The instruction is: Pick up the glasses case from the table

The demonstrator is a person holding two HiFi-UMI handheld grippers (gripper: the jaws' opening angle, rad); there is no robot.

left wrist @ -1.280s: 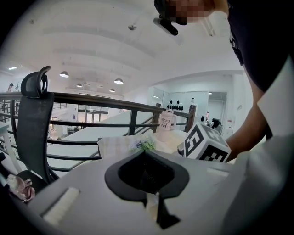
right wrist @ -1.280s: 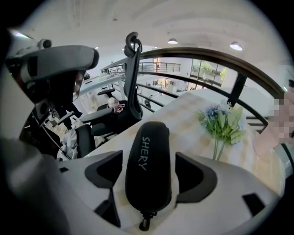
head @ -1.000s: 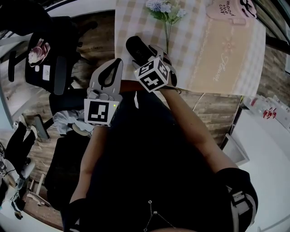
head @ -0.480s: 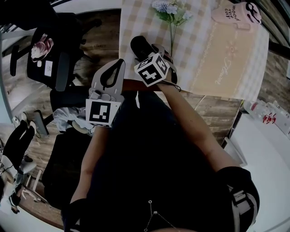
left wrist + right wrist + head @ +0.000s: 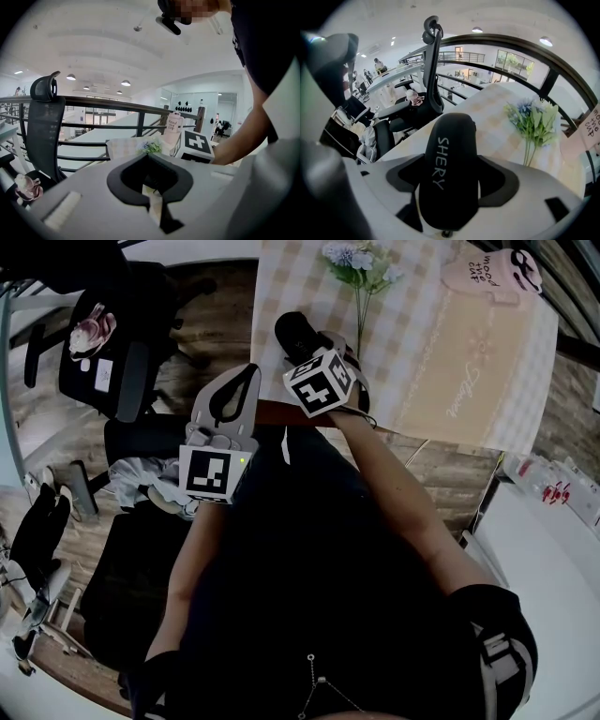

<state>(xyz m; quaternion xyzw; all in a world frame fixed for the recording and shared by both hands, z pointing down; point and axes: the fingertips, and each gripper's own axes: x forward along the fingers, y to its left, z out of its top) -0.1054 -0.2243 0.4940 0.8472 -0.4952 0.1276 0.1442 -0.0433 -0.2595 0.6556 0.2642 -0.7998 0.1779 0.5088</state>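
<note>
The glasses case is black and oval, with "SHERY" printed in white. My right gripper is shut on it, the jaws pressing both long sides. In the head view, the glasses case sits over the near left corner of the checked table, sticking out past my right gripper. I cannot tell whether it touches the cloth. My left gripper hangs off the table's left edge, shut and holding nothing. In the left gripper view, the left gripper points towards the table.
A bunch of flowers lies on the cloth just beyond the case. A peach placemat and a pink mug sit to the right. A black office chair stands on the floor to the left.
The right gripper stays shut on the case and has edged slightly up and right in the head view. The left gripper has barely moved.
</note>
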